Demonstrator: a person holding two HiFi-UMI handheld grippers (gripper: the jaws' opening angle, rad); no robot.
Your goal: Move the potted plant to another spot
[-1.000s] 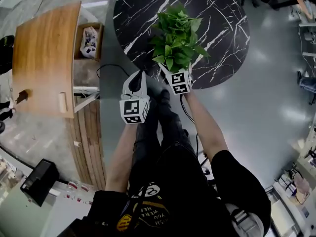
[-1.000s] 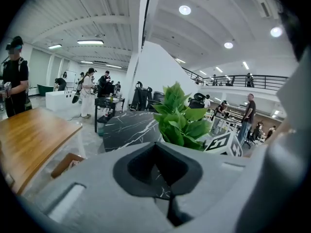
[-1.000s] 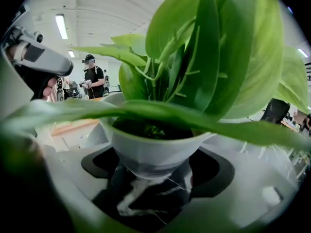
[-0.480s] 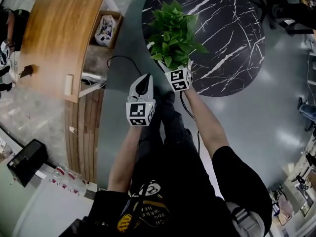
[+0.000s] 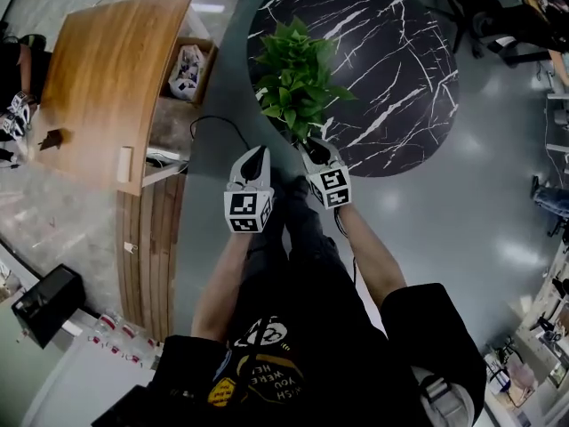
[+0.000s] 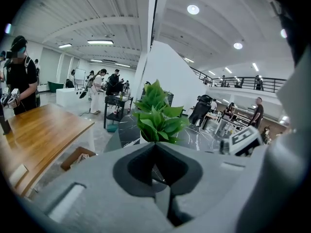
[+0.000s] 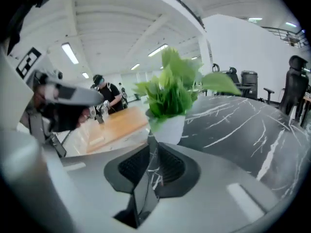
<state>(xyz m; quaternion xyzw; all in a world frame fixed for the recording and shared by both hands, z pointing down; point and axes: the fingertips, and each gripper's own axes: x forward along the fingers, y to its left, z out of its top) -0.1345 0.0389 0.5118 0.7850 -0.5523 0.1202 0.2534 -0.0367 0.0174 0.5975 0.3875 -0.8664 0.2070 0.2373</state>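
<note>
Both forearms bare, reaching up-frame from the lower centre of the head view. The grippers sit side by side mid-frame, aimed at the plant and tilted a bit down.

left gripper (image 5: 256,152): fingers almost together, thin slit only, nothing in it. Plant is dead centre in its own view and well beyond the tips. The other gripper's marker cube shows at right of that view.

right gripper (image 5: 310,144): fingers have just been closing and are now down to a narrow slit with nothing between them. They're not touching the pot, which stands just past the tips in the right gripper view.

Containers:
- white pot (image 7: 167,129): upright, plain, tapering toward the base, holds the plant.
- cardboard box (image 5: 210,71): on the floor between the wooden desk (image 5: 107,78) and the marble one, upper left of centre. Holds crumpled pale stuff, can't tell what.

potted plant (image 5: 292,78): on the round black marble desk (image 5: 400,69), near its left edge, upper centre of the head view. Dense bright green broad leaves spread wider than the pot, so the pot is mostly hidden from above.
</note>
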